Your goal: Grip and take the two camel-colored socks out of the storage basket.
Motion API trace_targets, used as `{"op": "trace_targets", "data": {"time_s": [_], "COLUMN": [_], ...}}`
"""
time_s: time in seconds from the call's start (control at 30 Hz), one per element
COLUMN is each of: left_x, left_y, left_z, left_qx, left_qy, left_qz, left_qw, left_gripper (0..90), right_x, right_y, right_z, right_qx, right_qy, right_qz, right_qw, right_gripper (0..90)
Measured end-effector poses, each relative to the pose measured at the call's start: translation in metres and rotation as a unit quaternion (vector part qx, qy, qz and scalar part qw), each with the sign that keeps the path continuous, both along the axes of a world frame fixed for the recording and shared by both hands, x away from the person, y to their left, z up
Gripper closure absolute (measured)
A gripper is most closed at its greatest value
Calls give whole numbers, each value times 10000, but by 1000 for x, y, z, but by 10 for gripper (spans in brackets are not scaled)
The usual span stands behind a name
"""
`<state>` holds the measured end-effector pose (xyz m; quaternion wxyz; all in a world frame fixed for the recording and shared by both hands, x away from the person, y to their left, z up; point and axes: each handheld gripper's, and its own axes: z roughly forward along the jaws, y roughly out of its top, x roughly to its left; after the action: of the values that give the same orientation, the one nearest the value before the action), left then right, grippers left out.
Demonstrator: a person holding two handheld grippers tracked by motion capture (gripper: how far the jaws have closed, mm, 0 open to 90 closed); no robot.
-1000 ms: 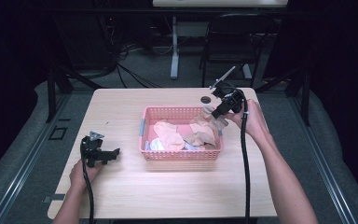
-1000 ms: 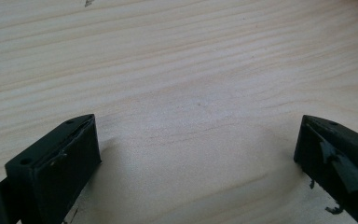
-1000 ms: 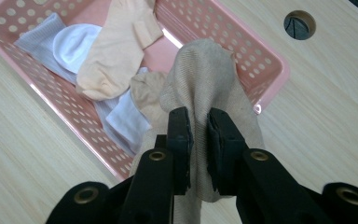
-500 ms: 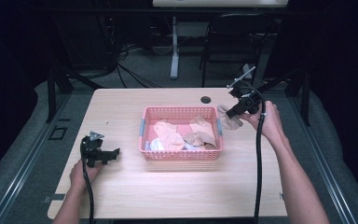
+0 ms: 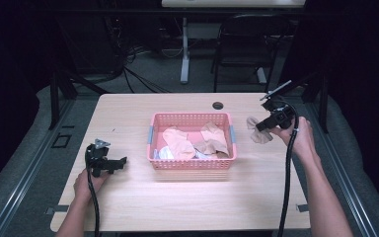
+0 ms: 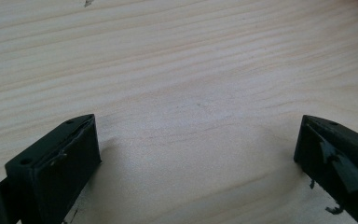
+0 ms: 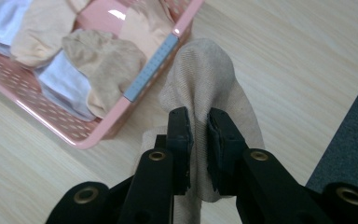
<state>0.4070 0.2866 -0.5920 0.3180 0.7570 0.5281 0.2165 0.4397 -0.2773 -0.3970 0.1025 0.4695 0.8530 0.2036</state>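
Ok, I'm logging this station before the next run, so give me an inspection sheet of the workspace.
Surface: light wooden table, round cable hole near far edge.
Job's things: pink basket mid-table with beige and white socks; one beige sock lifted out, right of basket.
Clutter: nothing seen.
Grippers: right gripper shut on the sock; left gripper open, low over bare wood.
Cables: one black cable trails from each gripper.
Surroundings: dark room, chair, floor wires beyond table.

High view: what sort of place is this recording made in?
Probably a lab or studio set up for recording: dark curtains, loose cables on the floor behind a bare wooden table, and a chair and desk leg beyond.
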Motion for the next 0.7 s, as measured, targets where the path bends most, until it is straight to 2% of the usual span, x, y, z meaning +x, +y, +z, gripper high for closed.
{"op": "trace_targets", "data": {"time_s": [0.13, 0.27, 0.5, 0.6, 0.7], "left_x": [0, 0, 0, 0, 0], "left_y": [0, 0, 0, 0, 0], "left_z": [0, 0, 0, 0, 0], "left_qx": [-1, -1, -2, -3, -2], "left_qy": [0, 0, -1, -1, -1], "left_qz": [-1, 0, 0, 1, 1], "left_qw": [10000, 10000, 10000, 10000, 10000], "left_gripper": [0, 0, 0, 0, 0], "right_x": [1, 2, 3, 4, 5], "right_y": [-6, -11, -16, -21, -25], "right_z": [-10, -25, -44, -57, -62], "right_qx": [-23, -67, -31, -49, -72], "right_qy": [141, 249, 270, 331, 351], "right_qz": [-43, -151, -292, -360, -419], "right_qw": [9999, 9996, 9992, 9988, 9985], "right_gripper": [797, 797, 798, 797, 797]}}
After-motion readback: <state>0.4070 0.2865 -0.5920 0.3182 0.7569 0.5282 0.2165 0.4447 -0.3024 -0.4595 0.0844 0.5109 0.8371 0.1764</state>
